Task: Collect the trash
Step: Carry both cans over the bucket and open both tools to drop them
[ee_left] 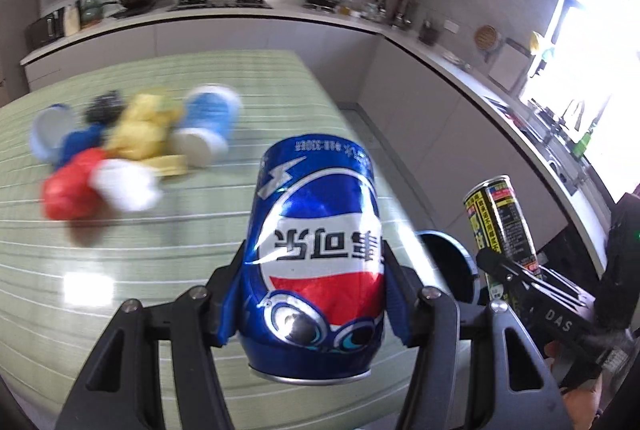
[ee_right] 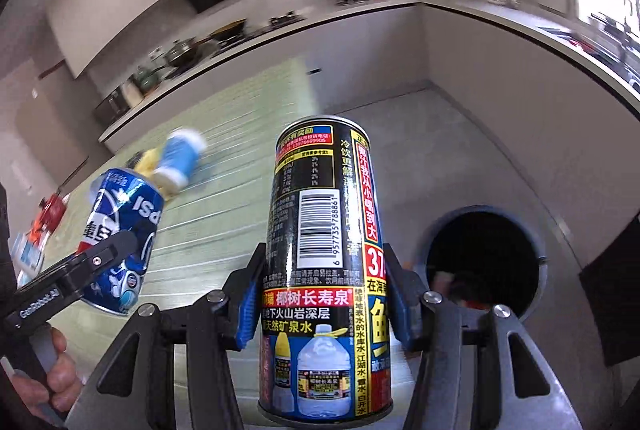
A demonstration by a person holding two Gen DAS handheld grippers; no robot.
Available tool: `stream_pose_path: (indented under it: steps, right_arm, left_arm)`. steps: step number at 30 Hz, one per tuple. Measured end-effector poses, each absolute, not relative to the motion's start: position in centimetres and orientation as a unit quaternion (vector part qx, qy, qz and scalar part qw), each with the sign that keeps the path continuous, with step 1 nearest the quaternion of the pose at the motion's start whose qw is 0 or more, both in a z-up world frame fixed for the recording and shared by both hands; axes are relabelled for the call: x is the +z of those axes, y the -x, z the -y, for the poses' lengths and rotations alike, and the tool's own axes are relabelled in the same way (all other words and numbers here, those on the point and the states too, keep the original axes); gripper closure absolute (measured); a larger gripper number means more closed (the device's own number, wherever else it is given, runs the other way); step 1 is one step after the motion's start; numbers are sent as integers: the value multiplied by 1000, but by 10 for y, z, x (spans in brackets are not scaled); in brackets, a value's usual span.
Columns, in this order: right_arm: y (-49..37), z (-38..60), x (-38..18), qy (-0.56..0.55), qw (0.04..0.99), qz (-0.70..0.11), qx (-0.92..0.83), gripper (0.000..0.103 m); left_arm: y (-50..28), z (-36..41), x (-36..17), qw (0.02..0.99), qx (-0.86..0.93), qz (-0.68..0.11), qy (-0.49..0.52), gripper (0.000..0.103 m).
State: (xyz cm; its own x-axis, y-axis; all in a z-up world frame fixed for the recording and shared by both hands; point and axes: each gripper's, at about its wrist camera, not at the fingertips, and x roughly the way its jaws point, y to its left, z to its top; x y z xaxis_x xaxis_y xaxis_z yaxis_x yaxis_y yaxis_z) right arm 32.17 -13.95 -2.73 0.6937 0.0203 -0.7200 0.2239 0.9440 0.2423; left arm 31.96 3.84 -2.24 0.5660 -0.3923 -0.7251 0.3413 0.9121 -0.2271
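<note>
While my left gripper (ee_left: 312, 294) is clenched on the dented blue aluminium Pepsi can (ee_left: 316, 262), I read the can's long axis running straight out along the fingers, its print upside down to my camera and one rim nearest the lens. My right gripper (ee_right: 320, 298) grasps the tall, slim black drink can with yellow and red lettering (ee_right: 324, 270) the same way: upright between the blue pads (ee_right: 249, 306), long axis along the fingers. Both tools tilt downward over the green striped tablecloth (ee_left: 120, 270). Just right of the black can and beyond it, I see the round dark-mouthed waste bin (ee_right: 484, 258) on the floor. Ahead and left of the Pepsi can lies a blurred heap of coloured litter (ee_left: 128, 150). A hand (ee_right: 60, 374) wraps the left tool's handle.
</note>
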Motion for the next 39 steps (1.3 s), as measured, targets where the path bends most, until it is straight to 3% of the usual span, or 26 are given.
stream_pose_path:
  steps: [10, 23, 24, 26, 29, 33, 39]
  right_arm:
    - [-315, 298, -89, -170, 876, -441, -95, 48]
    - [-352, 368, -192, -158, 839, -517, -66, 45]
    - [-357, 371, -193, -149, 840, -517, -70, 43]
    - [-359, 376, -191, -141, 846, -509, -72, 29]
    - [-360, 380, -181, -133, 852, -499, -85, 28]
    - [-351, 391, -150, -146, 868, -463, -108, 28]
    - [-348, 375, -97, -149, 887, -423, -111, 28]
  left_arm:
    - [-330, 131, -58, 858, -246, -450, 15, 43]
    - [-335, 208, -133, 829, -209, -519, 2, 43]
    - [-336, 210, -136, 826, -208, -523, 5, 43]
    - [-337, 213, -143, 822, -198, -533, 4, 40]
    - [-338, 217, -146, 815, -185, -550, -4, 26]
    - [-334, 228, -134, 816, -189, -546, -10, 25]
    - [-319, 206, -72, 842, -209, -498, 0, 25]
